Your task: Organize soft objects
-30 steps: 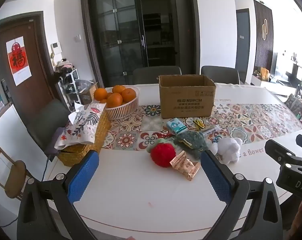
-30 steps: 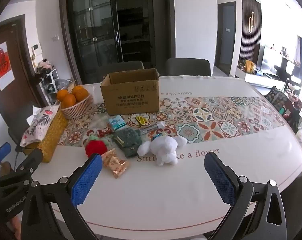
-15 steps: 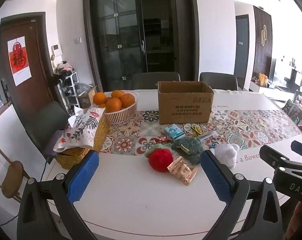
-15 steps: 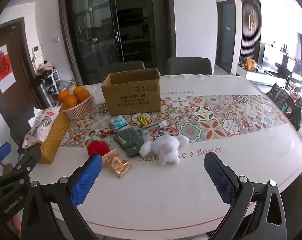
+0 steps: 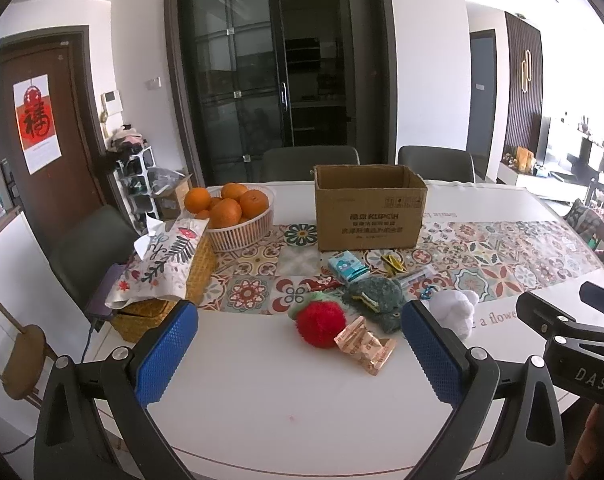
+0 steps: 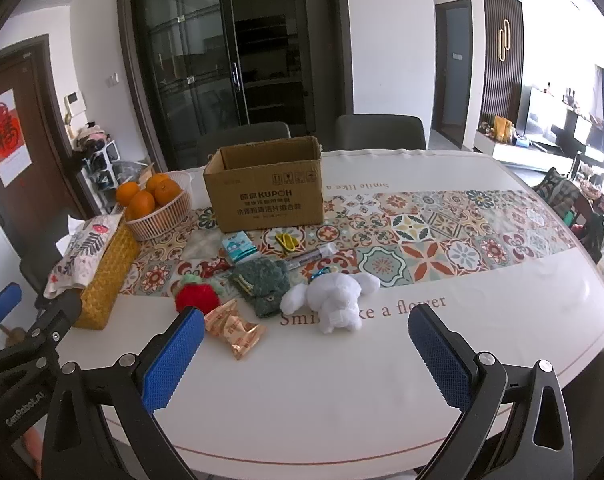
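- Left wrist view: left gripper (image 5: 298, 354) is hanging over the near white part of the table (image 5: 262, 400), jaws spread wide, gripping nothing. Compared with a second ago it is sitting a bit further back and higher; the pile is looking smaller and lower in frame.
- Red pompom (image 5: 321, 324) is lying just beyond the fingers, touching the foil snack packet (image 5: 365, 346); green knitted toy (image 5: 376, 304) is right behind; white plush (image 5: 456, 312) is partly hidden by the right-hand finger.
- Cardboard box (image 5: 368, 216) is standing open-topped behind the pile, looking empty so far as can be seen.
- Right wrist view: right gripper (image 6: 306, 354) is also fully open and empty, likewise drawn back slightly, roughly facing the white plush (image 6: 334, 300).
- Nothing soft is getting moved yet; sorting is looking unstarted, probably just lining up a first pick.
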